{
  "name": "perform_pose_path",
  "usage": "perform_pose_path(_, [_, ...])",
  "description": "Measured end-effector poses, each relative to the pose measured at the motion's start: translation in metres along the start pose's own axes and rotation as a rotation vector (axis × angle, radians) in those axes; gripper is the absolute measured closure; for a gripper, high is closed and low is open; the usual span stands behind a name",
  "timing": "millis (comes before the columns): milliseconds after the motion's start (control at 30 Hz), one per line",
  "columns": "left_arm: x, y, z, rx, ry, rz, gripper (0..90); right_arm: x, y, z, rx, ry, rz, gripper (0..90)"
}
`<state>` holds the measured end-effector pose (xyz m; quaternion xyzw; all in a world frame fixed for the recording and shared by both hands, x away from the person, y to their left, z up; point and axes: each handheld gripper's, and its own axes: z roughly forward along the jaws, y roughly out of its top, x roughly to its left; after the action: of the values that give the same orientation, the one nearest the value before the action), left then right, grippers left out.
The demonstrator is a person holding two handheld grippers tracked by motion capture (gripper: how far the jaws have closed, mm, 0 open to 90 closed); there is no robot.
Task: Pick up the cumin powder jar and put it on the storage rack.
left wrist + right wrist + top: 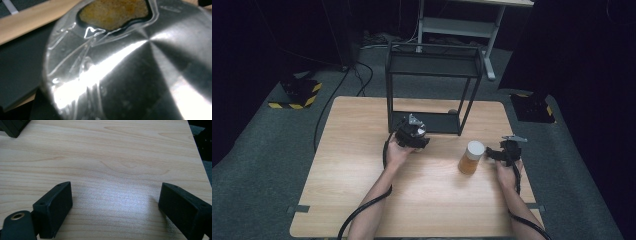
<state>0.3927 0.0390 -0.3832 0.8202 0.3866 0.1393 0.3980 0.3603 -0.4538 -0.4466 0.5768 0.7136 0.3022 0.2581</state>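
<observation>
Between left gripper (412, 134) jaws — shiny can (140, 75).

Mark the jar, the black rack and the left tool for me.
jar (471, 157), high view, on its amber side below the white lid.
rack (432, 65), high view, on its top shelf.
left tool (412, 134), high view, on its black body above the hand.
</observation>
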Motion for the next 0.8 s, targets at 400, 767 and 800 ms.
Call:
perform_pose_path(400, [0.007,0.061,-0.051,-0.024,-0.04,0.029,31.1,0.0,0.0,0.0,0.0,0.001,0.001,11.0])
perform_pose_path(767, [0.009,0.133,-0.104,-0.032,-0.069,0.048,31.1,-0.001,0.0,0.0,-0.001,0.006,0.002,11.4])
perform_pose_path(800, [0.009,0.139,-0.109,-0.035,-0.071,0.05,31.1,-0.001,0.0,0.0,-0.001,0.006,0.0,11.4])
